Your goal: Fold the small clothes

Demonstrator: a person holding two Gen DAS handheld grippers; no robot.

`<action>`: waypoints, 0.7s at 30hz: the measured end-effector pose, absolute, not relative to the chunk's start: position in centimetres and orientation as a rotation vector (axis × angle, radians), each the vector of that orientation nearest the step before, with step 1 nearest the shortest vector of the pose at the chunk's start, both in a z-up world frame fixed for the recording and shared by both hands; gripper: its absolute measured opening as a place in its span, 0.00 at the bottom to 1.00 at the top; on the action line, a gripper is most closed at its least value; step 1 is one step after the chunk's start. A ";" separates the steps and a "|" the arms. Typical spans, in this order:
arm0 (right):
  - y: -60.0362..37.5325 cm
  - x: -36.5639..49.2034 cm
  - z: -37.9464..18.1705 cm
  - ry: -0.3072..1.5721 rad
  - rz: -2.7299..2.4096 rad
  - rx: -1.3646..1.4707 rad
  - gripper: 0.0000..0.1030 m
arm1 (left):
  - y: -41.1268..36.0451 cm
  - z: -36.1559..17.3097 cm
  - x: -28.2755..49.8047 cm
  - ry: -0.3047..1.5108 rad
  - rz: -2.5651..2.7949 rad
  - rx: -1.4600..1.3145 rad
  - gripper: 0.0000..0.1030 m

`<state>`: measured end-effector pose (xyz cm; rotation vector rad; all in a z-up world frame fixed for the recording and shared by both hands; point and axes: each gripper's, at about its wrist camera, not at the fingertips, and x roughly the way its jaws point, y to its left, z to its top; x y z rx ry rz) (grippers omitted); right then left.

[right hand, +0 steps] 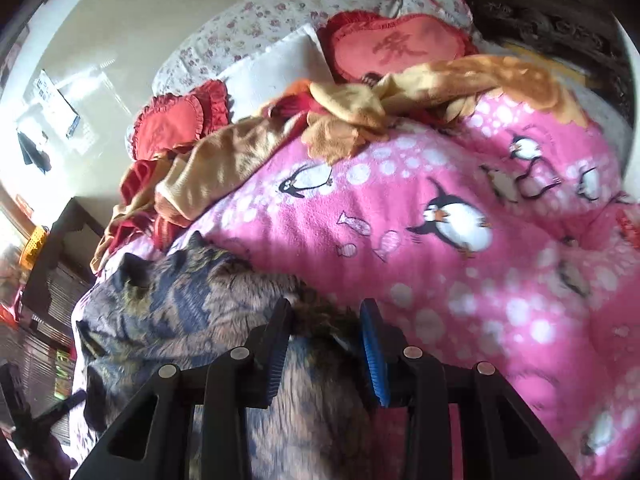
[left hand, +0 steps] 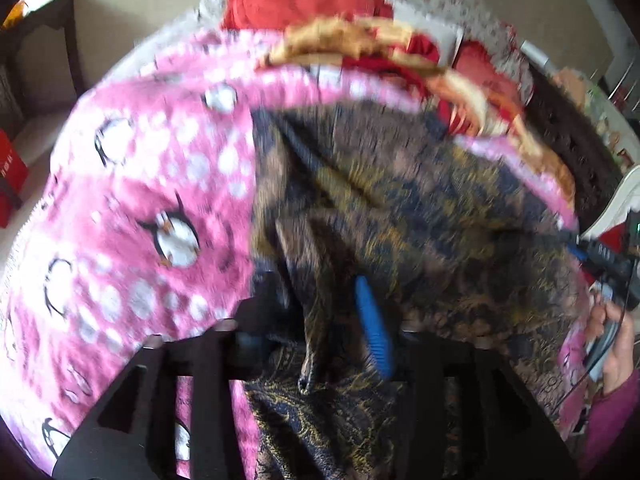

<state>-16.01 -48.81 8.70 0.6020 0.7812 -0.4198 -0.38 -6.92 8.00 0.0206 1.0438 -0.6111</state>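
A dark patterned garment (left hand: 400, 208), brown, navy and gold, lies bunched on a pink penguin blanket (left hand: 140, 184). My left gripper (left hand: 320, 320) has a fold of the garment running between its fingers; the left finger is mostly hidden by cloth and the blue pad (left hand: 374, 328) shows at the right. In the right wrist view the same garment (right hand: 180, 300) lies at lower left on the blanket (right hand: 460, 260). My right gripper (right hand: 326, 332) has cloth between its jaws, with a gap still showing between the pads.
Orange and red clothes (right hand: 352, 120) are piled at the blanket's far edge. Red heart cushions (right hand: 400, 48) and a floral pillow (right hand: 260, 20) lie behind. A dark carved headboard (right hand: 540, 20) stands at the back. The other gripper (left hand: 604, 256) and a hand show at the right.
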 end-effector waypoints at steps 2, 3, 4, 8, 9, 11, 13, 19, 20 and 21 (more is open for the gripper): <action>-47.4 -17.3 9.8 0.776 -0.390 0.577 0.33 | -6.9 8.6 -0.5 0.998 -0.622 0.000 0.59; -46.6 -17.8 10.2 0.774 -0.371 0.560 0.33 | -7.2 8.6 -0.4 0.990 -0.620 0.006 0.59; -45.6 -18.3 10.5 0.779 -0.361 0.529 0.33 | -7.6 8.3 -0.3 0.990 -0.612 0.022 0.59; -43.2 -18.2 9.0 0.863 -0.379 0.393 0.33 | -9.4 6.0 0.7 1.007 -0.551 0.083 0.59; -43.2 -17.9 8.2 0.891 -0.398 0.371 0.33 | -9.7 5.3 1.1 1.023 -0.529 0.094 0.59; -43.7 -17.4 6.7 0.918 -0.420 0.351 0.34 | -10.2 3.7 2.0 1.047 -0.499 0.108 0.59; -44.8 -17.2 5.5 0.931 -0.428 0.419 0.37 | -10.5 3.1 2.5 1.040 -0.479 0.116 0.60; -44.3 -19.9 8.1 0.904 -0.424 0.458 0.40 | -9.7 4.8 1.9 1.043 -0.496 0.115 0.60; -44.0 -20.6 8.5 0.903 -0.427 0.454 0.46 | -9.0 5.4 1.4 1.036 -0.512 0.098 0.60; -43.7 -21.6 9.0 0.903 -0.423 0.457 0.53 | -8.3 6.0 0.7 1.027 -0.526 0.089 0.60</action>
